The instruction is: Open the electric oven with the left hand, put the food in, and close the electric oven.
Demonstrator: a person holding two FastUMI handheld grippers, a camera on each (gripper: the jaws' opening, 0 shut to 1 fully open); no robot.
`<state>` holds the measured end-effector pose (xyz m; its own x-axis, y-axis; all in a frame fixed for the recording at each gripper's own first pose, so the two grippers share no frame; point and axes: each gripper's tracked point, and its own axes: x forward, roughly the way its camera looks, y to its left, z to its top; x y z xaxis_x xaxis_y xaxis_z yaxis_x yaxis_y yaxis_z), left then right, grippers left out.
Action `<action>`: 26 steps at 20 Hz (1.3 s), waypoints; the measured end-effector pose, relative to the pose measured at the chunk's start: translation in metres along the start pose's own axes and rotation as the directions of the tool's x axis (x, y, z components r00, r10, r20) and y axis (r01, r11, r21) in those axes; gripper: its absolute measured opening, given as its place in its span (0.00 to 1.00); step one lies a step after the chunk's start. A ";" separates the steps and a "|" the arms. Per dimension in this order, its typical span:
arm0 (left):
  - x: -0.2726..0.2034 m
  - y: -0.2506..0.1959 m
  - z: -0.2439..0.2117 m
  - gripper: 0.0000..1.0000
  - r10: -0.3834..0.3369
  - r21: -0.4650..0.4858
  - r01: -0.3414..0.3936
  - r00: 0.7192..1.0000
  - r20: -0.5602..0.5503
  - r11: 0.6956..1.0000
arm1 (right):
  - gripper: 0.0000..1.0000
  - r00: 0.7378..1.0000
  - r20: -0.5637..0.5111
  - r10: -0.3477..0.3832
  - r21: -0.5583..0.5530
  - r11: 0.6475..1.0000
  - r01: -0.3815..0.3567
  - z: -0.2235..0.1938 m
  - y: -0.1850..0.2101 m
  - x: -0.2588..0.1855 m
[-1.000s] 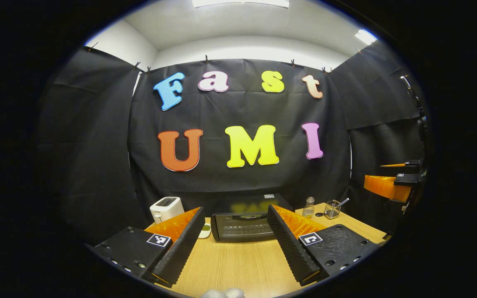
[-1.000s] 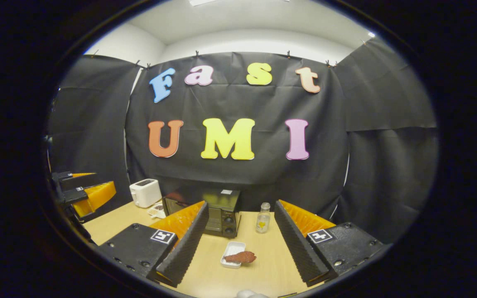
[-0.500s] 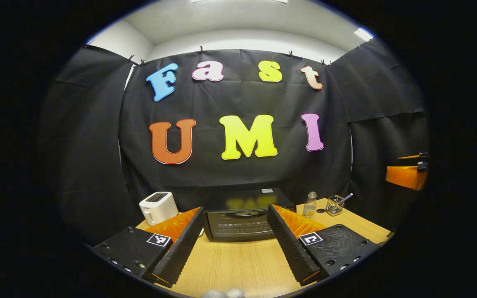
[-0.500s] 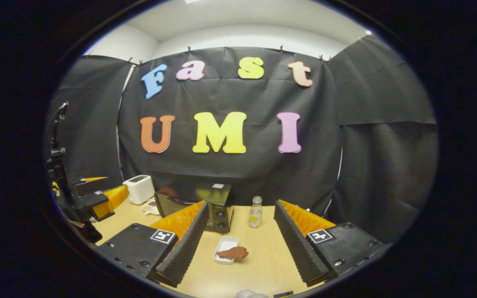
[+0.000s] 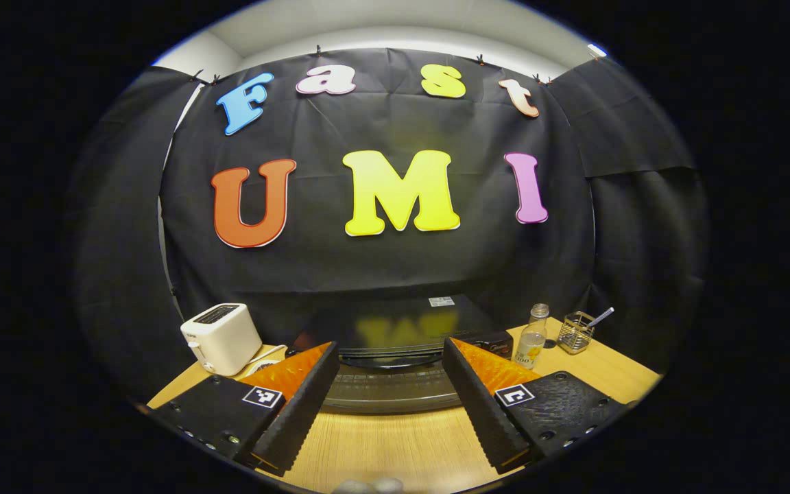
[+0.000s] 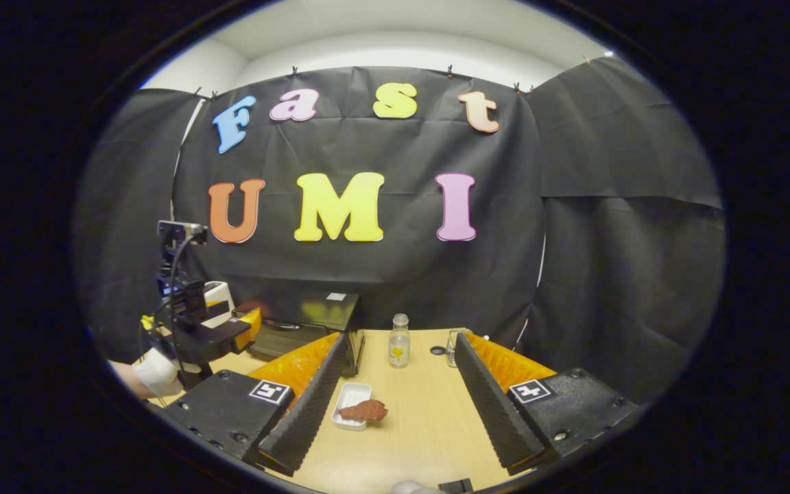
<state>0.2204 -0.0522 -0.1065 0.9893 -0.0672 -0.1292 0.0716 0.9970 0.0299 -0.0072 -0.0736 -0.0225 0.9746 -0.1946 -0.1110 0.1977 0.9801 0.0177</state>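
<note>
Left tongs are gaping wide with nothing between them, facing the electric oven just ahead; its door appears closed (view is dim). Right tongs are likewise spread wide and holding nothing, hovering over the tabletop, where the food is lying on a white tray near the oven's right side.
</note>
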 end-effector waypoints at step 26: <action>0.028 0.002 -0.076 0.97 -0.016 -0.023 0.012 0.982 -0.189 1.000 | 1.00 0.997 -0.078 0.004 0.029 1.000 -0.002 -0.028 0.005 -0.030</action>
<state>0.2386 -0.0488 -0.1856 0.9463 -0.0750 -0.3144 0.0808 0.9967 0.0055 -0.0384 -0.0620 -0.0469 0.9643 -0.1866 -0.1880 0.1986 0.9790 0.0470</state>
